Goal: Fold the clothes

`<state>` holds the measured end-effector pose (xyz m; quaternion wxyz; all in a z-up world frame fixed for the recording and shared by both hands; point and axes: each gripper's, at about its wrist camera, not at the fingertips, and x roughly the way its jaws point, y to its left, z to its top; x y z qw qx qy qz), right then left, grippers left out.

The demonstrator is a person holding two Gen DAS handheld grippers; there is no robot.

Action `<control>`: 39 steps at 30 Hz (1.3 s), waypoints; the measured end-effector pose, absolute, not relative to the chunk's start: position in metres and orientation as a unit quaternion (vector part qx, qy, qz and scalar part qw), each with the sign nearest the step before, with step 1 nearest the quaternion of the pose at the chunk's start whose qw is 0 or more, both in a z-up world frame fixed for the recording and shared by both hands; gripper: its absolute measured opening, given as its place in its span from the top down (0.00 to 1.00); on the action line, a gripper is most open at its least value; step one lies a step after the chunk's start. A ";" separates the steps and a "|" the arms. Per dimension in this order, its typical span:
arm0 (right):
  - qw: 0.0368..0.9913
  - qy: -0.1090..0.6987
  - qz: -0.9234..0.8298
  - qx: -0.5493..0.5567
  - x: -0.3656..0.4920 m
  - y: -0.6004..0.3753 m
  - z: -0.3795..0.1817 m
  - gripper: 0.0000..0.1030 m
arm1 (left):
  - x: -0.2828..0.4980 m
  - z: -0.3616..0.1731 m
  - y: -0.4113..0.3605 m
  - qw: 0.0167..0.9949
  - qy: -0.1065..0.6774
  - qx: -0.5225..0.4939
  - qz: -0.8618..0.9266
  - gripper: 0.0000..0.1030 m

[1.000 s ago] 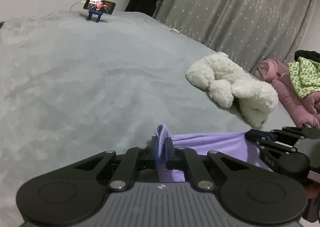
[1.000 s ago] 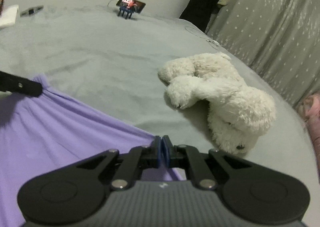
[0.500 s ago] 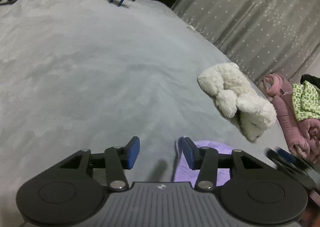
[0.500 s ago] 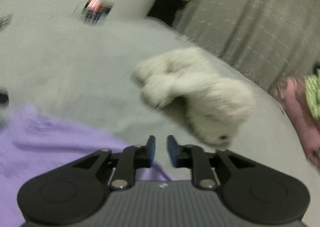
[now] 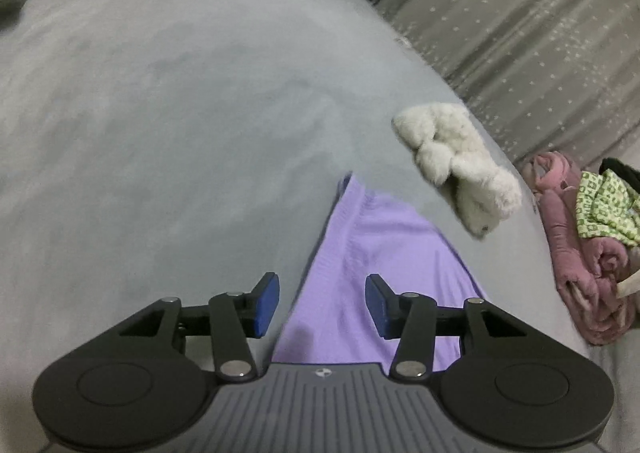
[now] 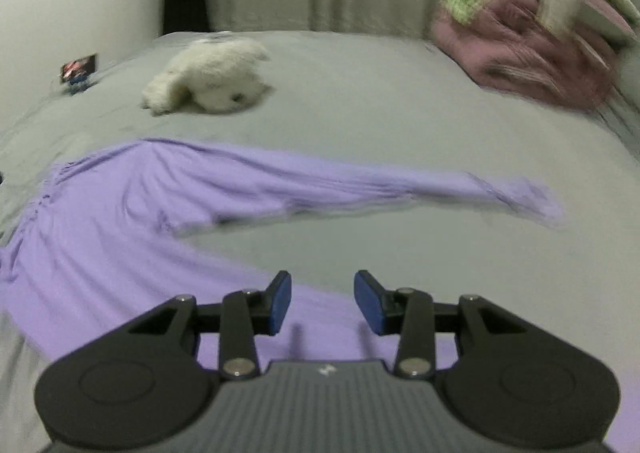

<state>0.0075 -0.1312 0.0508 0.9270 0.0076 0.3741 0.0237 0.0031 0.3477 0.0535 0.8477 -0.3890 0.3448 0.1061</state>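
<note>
Our left gripper (image 5: pixel 322 303) hangs with its blue fingers (image 5: pixel 265 304) parted and empty over the purple garment (image 5: pixel 372 273), straddling its left edge. Our right gripper (image 6: pixel 322 303) has just been opening; nothing sits between its fingers (image 6: pixel 280 301), which hover above the garment's near edge. The garment (image 6: pixel 168 189) lies flat on the grey bed (image 6: pixel 380 105), one long part stretching right. Open bedding lies between it and the white plush toy (image 6: pixel 208 81). A pink-and-green clothes pile (image 6: pixel 520 41) sits at the bed's far right.

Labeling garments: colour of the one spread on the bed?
Plain lilac purple garment, clearest in the right wrist view.
</note>
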 end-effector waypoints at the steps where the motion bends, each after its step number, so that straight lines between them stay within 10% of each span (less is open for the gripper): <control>1: 0.926 0.377 0.015 0.021 -0.006 -0.142 0.050 0.64 | -0.008 0.050 0.346 0.840 0.343 -0.406 0.110 0.55; 5: 0.921 0.384 -0.018 0.070 -0.054 -0.183 0.048 0.63 | -0.035 0.030 0.335 0.810 0.338 -0.467 0.108 0.35; 10: 0.907 0.383 -0.078 0.157 -0.089 -0.244 0.048 0.63 | -0.014 0.002 0.320 0.779 0.331 -0.522 0.109 0.34; 12: 0.899 0.383 -0.107 0.185 -0.099 -0.267 0.045 0.63 | -0.004 0.005 0.316 0.796 0.325 -0.495 0.123 0.39; 14: 0.890 0.381 -0.129 0.215 -0.108 -0.290 0.041 0.63 | 0.005 0.007 0.314 0.814 0.327 -0.462 0.134 0.87; 15: 0.885 0.380 -0.140 0.232 -0.112 -0.302 0.039 0.63 | 0.004 0.004 0.318 0.811 0.327 -0.466 0.134 0.90; 34: 0.840 0.309 -0.263 0.360 -0.130 -0.412 0.003 0.72 | -0.013 0.018 0.354 0.835 0.279 -0.449 0.155 0.96; 39: 0.829 0.307 -0.237 0.403 -0.120 -0.417 0.002 0.94 | -0.013 0.019 0.360 0.835 0.271 -0.454 0.153 0.96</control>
